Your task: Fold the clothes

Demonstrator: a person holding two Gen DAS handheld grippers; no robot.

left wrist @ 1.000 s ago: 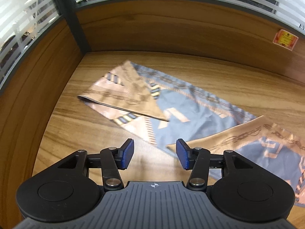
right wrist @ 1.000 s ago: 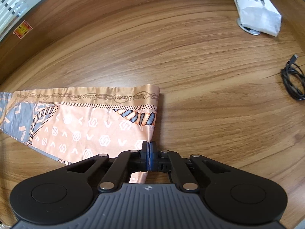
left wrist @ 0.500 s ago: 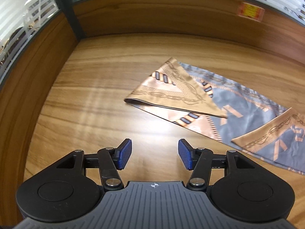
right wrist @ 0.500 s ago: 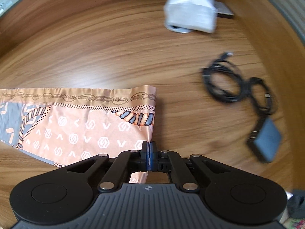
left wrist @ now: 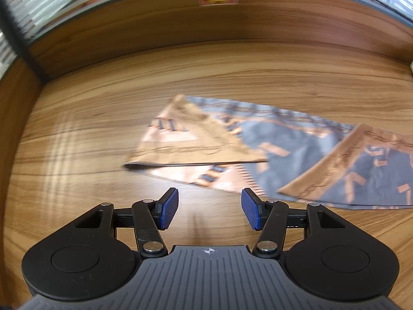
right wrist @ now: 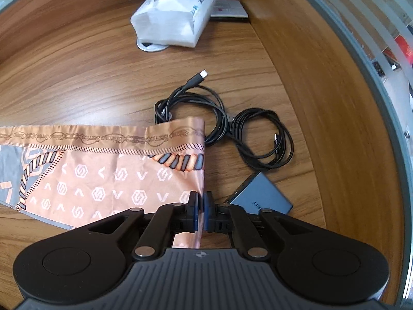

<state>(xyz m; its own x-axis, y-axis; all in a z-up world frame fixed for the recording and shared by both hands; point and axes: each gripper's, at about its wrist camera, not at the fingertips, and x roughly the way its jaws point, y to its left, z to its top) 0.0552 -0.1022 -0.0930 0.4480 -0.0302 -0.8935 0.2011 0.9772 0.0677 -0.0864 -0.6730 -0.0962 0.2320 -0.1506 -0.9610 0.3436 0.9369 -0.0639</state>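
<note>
A silky scarf, peach and grey-blue with a chain border, lies stretched across the wooden desk; it shows in the left wrist view (left wrist: pixel 271 147) and the right wrist view (right wrist: pixel 108 170). Its left end is folded over into a triangle (left wrist: pixel 191 139). My left gripper (left wrist: pixel 209 211) is open and empty, just short of the scarf's near edge. My right gripper (right wrist: pixel 200 210) sits at the scarf's right edge with its pads a narrow slit apart; the cloth edge lies at the left pad, and the far corner overlaps a cable.
A coiled black cable (right wrist: pixel 224 129) and a small dark blue box (right wrist: pixel 260 193) lie right of the scarf. A white tissue pack (right wrist: pixel 175 18) stands further back. Wooden partition walls (left wrist: pixel 206 28) bound the desk behind and on the right (right wrist: pixel 335 103).
The right gripper has pulled the scarf's end to the right, onto the cable, and its pads have parted slightly. The left gripper stayed open and swung so the scarf's folded end sits ahead of it.
</note>
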